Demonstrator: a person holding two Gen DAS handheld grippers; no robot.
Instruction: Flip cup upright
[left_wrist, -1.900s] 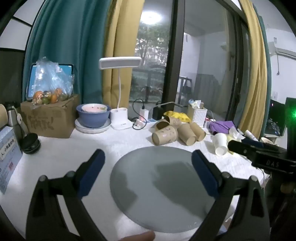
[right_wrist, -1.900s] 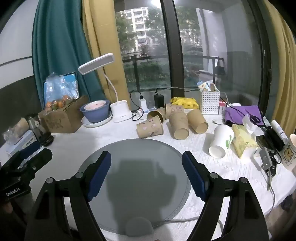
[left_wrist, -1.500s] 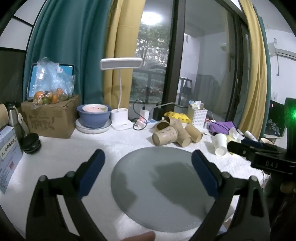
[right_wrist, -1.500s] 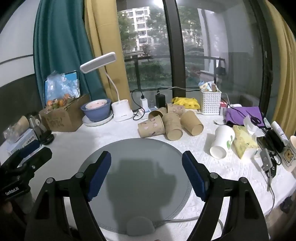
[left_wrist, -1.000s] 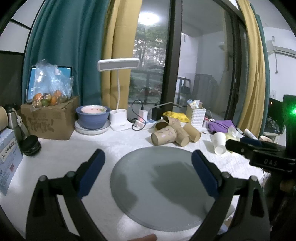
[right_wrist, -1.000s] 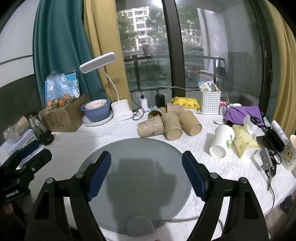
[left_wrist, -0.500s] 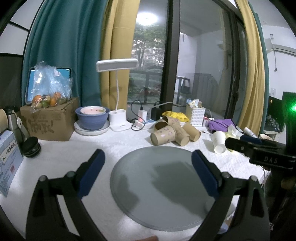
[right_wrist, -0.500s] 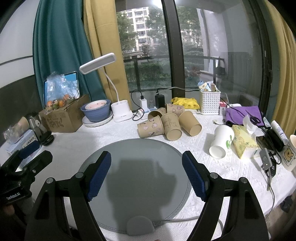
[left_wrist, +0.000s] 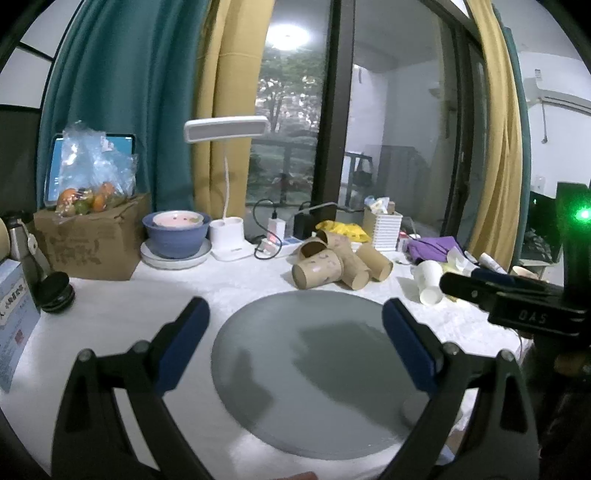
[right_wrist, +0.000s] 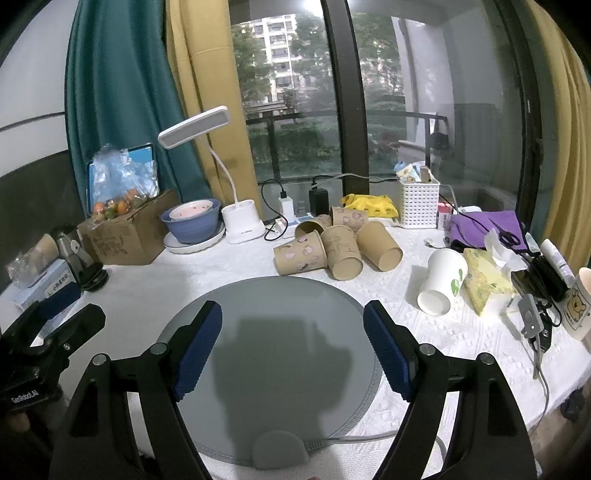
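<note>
Several brown paper cups (right_wrist: 301, 254) lie on their sides in a cluster behind the grey round mat (right_wrist: 273, 332); they also show in the left wrist view (left_wrist: 319, 268). A white paper cup (right_wrist: 441, 282) lies tipped to the right of the mat, also in the left wrist view (left_wrist: 428, 282). My left gripper (left_wrist: 293, 334) is open and empty above the mat (left_wrist: 314, 369). My right gripper (right_wrist: 293, 338) is open and empty above the mat, well short of the cups.
At the back stand a cardboard box with bagged fruit (right_wrist: 122, 225), a blue bowl on a plate (right_wrist: 192, 219), a white desk lamp (right_wrist: 242, 221), chargers and a white basket (right_wrist: 419, 206). A tissue pack (right_wrist: 484, 280), cables and a mug (right_wrist: 578, 306) crowd the right edge.
Both grippers stay open over the mat. The views have shifted only slightly; the cups have not moved.
</note>
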